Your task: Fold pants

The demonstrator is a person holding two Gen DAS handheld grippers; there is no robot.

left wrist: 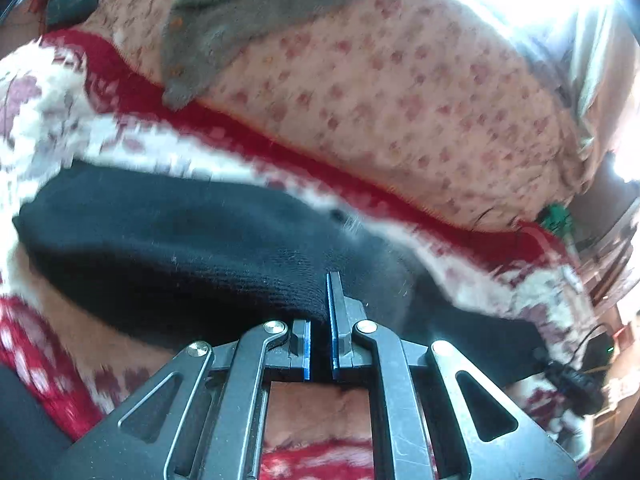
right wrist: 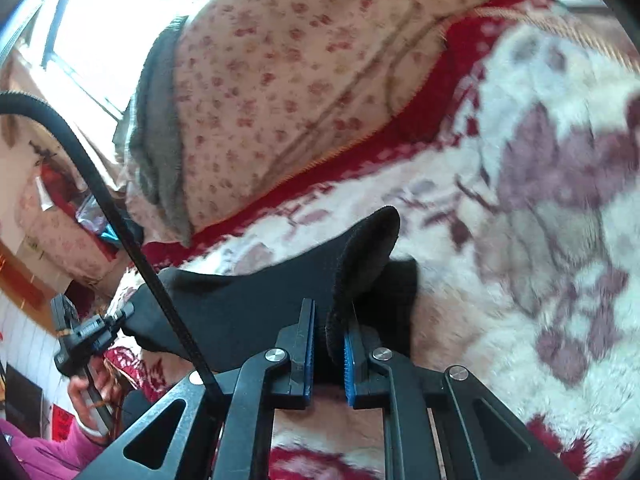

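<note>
The black knit pants (left wrist: 180, 248) lie stretched across a red and white floral blanket (left wrist: 60, 120). My left gripper (left wrist: 320, 304) is shut on one edge of the pants, with fabric pinched between the blue pads. In the right wrist view the pants (right wrist: 256, 304) hang between the two grippers. My right gripper (right wrist: 330, 320) is shut on a bunched black edge that curls up above the fingers. The left gripper (right wrist: 92, 332) and the hand that holds it show at the far left of the right wrist view. The right gripper (left wrist: 576, 384) shows at the right of the left wrist view.
A pink floral quilt (left wrist: 400, 100) is piled behind the blanket, with a grey garment (left wrist: 224, 28) on top of it. A bright window (right wrist: 112, 12) is beyond. A black cable (right wrist: 100, 192) crosses the right wrist view. Something green (left wrist: 556, 216) lies at the blanket's far edge.
</note>
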